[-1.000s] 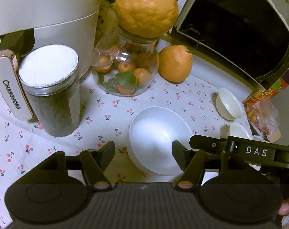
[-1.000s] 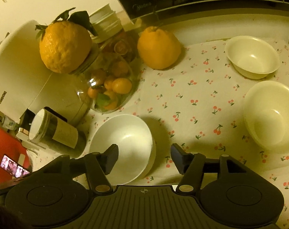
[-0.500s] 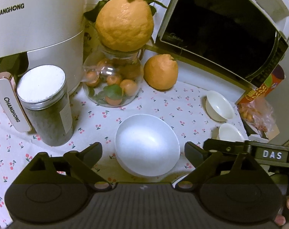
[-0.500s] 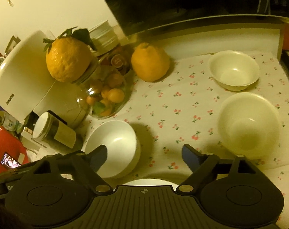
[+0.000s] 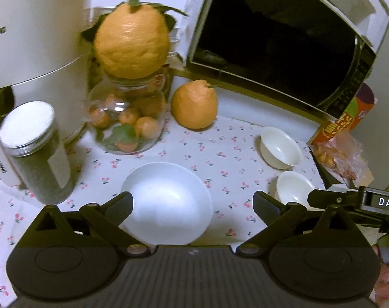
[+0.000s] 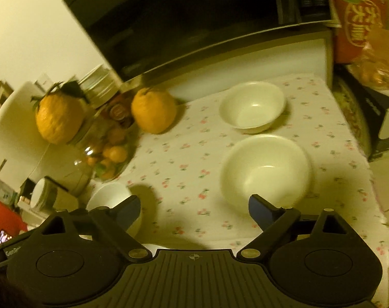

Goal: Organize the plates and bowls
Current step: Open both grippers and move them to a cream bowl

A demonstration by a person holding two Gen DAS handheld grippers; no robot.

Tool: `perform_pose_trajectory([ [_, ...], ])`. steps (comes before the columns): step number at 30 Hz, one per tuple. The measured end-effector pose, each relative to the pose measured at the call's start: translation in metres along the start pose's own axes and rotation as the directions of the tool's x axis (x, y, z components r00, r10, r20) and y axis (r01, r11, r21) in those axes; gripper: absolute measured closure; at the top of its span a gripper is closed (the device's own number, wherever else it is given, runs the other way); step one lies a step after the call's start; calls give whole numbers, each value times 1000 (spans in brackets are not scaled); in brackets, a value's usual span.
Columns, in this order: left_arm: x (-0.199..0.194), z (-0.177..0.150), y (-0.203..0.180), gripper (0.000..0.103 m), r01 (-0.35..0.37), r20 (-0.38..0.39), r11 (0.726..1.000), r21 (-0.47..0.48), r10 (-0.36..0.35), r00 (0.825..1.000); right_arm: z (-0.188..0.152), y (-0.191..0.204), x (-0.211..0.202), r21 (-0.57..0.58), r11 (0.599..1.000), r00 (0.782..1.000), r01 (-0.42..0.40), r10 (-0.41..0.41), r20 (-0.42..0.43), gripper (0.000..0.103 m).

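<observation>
**Bowls released, both hand-held grippers now spread wide**

Bowls are what we are sorting, and three of them sit on the cherry-print tabletop (image 5: 220, 138). We take the big white bowl (image 5: 166, 202) as our landmark. It stands upright in front of the glass jar of small oranges (image 5: 125, 123), with the lidded canister (image 5: 35, 151) off to its left.

A second ago we had both tools close over this bowl, jaws only partly apart. Since then the left hand-held gripper (image 5: 193, 201) has just been opening and now stands fully apart. The bowl lies below and between its fingers, but no pad presses on it. We have also pulled back, so more of the cloth shows around the bowl.

The right hand-held gripper (image 6: 194, 209) has likewise just been opening and stands apart with only bare cloth between its fingers. It has swung away to the right of the landmark bowl (image 6: 109, 196), toward the nearer cream bowl (image 6: 266, 172), with the farther cream bowl (image 6: 253, 107) behind that, near the microwave (image 6: 194, 20).

We judge the white bowl is now set down and free. The two cream bowls to its right look like the next to gather, perhaps by nesting.
</observation>
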State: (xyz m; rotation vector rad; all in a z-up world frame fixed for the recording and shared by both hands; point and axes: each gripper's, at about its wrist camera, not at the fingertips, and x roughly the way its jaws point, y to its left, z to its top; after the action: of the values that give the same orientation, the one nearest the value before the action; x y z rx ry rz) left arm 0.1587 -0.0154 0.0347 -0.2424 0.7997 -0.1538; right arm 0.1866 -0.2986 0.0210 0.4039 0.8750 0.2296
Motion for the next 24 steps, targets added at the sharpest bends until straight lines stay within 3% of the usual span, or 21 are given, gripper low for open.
perform_pose_trajectory([
  [15, 49, -6, -69, 4, 105, -18, 992, 76, -104, 994, 11, -76, 8, 173, 979, 993, 109, -116, 34, 10],
  [24, 80, -16, -88, 15, 166, -52, 980, 105, -161, 985, 14, -93, 22, 202, 969, 989, 141, -149, 23, 10],
])
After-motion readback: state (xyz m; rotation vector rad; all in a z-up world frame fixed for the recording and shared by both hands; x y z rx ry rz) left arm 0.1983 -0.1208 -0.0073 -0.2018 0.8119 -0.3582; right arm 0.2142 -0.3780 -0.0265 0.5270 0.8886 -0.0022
